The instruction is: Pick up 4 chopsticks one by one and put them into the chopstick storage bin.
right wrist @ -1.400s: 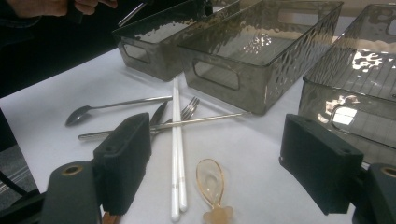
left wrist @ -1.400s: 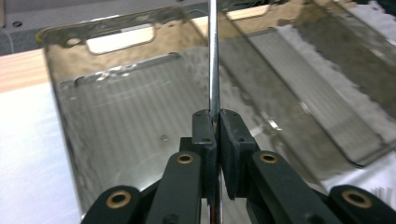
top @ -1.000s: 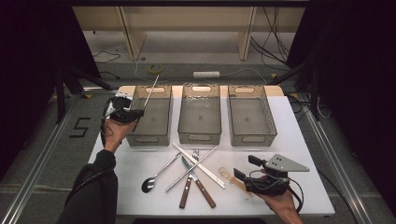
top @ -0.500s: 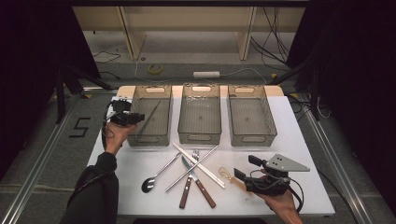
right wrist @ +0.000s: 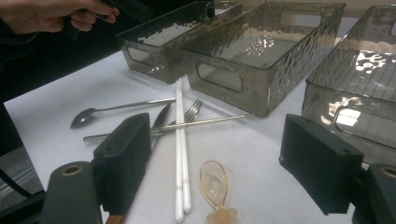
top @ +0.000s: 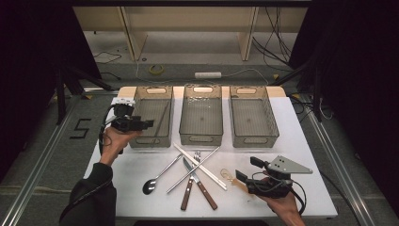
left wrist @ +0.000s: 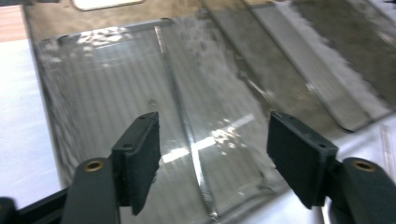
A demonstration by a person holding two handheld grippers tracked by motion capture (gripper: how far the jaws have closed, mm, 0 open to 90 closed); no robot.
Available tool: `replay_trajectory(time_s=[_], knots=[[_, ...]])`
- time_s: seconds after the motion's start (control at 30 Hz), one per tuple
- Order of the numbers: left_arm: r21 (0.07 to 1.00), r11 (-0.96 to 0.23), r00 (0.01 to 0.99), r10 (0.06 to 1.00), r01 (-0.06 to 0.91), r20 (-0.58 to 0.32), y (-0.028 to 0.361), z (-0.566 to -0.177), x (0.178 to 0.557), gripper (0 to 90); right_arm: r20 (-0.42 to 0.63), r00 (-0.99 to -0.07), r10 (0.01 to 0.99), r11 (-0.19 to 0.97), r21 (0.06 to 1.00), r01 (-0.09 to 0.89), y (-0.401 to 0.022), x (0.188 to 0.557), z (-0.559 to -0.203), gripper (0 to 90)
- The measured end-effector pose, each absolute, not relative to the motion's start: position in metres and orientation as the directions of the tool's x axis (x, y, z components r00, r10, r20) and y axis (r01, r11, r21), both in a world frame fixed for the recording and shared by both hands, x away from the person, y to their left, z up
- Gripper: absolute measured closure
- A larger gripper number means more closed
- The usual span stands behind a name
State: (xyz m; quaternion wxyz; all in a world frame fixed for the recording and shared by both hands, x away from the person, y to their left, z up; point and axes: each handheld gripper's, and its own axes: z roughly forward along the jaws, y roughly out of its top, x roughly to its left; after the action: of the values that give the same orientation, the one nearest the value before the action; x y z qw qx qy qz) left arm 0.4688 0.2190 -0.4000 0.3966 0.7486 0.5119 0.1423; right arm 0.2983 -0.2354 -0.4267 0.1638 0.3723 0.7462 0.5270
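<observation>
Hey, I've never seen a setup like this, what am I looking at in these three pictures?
A person stands at a white table holding a hand-held two-jaw gripper in each hand. One camera looks down from above; the other two ride on the grippers. The left gripper, jaws just opened and holding nothing, hovers over the left bin, where a metal chopstick lies. The right gripper waits open near a small amber spoon. White chopsticks, a metal spoon, fork and knives lie loose.
</observation>
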Motion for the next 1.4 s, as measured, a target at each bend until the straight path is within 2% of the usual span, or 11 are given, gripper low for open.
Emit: replay_trajectory(time_s=[0.53, 1.1, 1.4], knots=[[0.702, -0.309, 0.562, 0.812, 0.642, -0.156, 0.183, -0.398, 0.429, 21.8, 0.144, -0.669, 0.729, 0.170, 0.909, 0.381, -0.236, 0.298, -0.426, 25.7], [0.639, -0.435, 0.652, 0.745, 0.634, -0.141, 0.151, -0.409, 0.395, 20.3, 0.142, -0.670, 0.729, 0.176, 0.906, 0.384, -0.235, 0.298, -0.426, 25.7], [0.591, -0.499, 0.690, 0.709, 0.634, -0.142, 0.130, -0.424, 0.379, 24.2, 0.140, -0.673, 0.726, 0.179, 0.906, 0.382, -0.235, 0.298, -0.427, 25.7]])
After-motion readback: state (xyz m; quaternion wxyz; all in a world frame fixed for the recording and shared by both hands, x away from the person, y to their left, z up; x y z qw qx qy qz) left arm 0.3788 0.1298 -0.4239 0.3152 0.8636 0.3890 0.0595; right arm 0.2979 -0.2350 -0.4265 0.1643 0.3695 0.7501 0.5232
